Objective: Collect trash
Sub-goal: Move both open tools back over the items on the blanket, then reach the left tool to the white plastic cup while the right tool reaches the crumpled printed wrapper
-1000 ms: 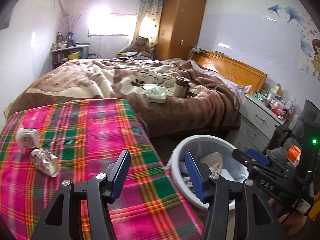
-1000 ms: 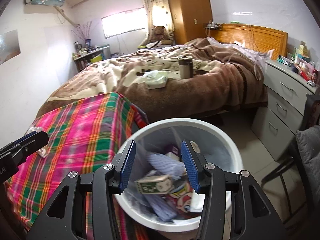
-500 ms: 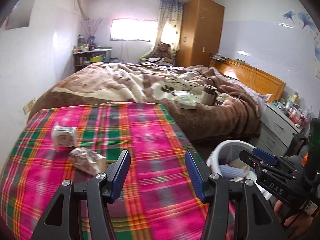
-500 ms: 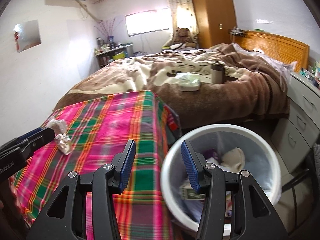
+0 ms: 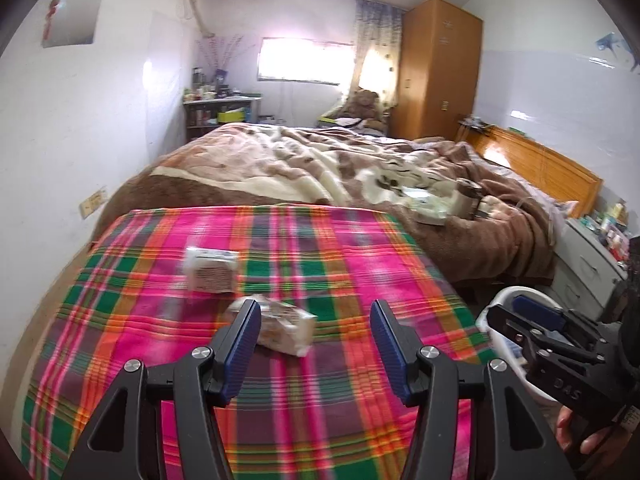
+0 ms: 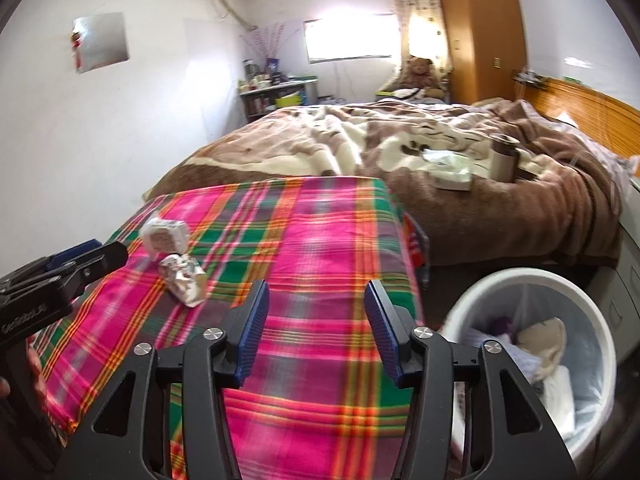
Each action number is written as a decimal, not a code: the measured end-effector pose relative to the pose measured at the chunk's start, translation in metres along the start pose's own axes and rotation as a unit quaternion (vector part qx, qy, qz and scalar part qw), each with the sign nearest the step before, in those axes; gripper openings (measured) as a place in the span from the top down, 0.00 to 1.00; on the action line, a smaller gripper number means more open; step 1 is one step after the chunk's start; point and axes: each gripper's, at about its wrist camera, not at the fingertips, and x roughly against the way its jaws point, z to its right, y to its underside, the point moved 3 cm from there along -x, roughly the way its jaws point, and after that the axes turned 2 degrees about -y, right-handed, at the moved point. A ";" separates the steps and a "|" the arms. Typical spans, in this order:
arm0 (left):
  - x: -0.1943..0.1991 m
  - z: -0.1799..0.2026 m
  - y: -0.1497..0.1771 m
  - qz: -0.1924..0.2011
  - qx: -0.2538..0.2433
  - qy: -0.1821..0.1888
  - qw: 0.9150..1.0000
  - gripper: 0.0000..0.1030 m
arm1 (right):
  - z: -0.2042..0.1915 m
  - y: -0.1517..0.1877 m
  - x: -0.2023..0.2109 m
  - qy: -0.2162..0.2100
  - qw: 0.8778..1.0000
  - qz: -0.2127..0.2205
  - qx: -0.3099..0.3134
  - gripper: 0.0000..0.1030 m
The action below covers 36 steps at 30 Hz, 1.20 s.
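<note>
Two pieces of trash lie on the plaid tablecloth (image 5: 320, 264): a crumpled silver wrapper (image 5: 286, 326) and a white packet (image 5: 210, 270) behind it. My left gripper (image 5: 316, 338) is open, and the wrapper lies just past its left finger. My right gripper (image 6: 316, 320) is open and empty above the cloth, with the wrapper (image 6: 184, 280) and packet (image 6: 164, 236) to its left. The white trash bin (image 6: 532, 356), lined with a bag and holding several discarded items, stands on the floor right of the table.
A bed with a brown blanket (image 5: 360, 176) lies beyond the table, with a tissue pack (image 6: 450, 170) and a metal cup (image 6: 504, 160) on it. A grey drawer unit (image 5: 588, 264) stands at the right. A wooden wardrobe (image 5: 436, 72) is at the back.
Both grippers have swung left from the bin toward the table. The wrapper and packet now sit closer to my left gripper. The bin has shifted to the right in both views.
</note>
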 end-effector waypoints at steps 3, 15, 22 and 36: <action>-0.002 -0.021 -0.001 -0.003 0.019 -0.006 1.000 0.44 | -0.015 -0.001 -0.009 -0.017 1.000 -0.007 0.011 0.46; -0.019 -0.081 -0.005 -0.019 0.041 -0.035 0.998 0.44 | -0.070 -0.002 -0.051 -0.065 0.995 -0.044 0.065 0.41; -0.040 -0.099 -0.011 -0.032 0.043 -0.033 0.998 0.44 | -0.094 0.000 -0.080 -0.107 0.988 -0.077 0.082 0.36; -0.092 -0.114 -0.026 -0.058 0.027 -0.019 0.998 0.44 | -0.114 0.004 -0.131 -0.110 0.976 -0.143 0.122 0.29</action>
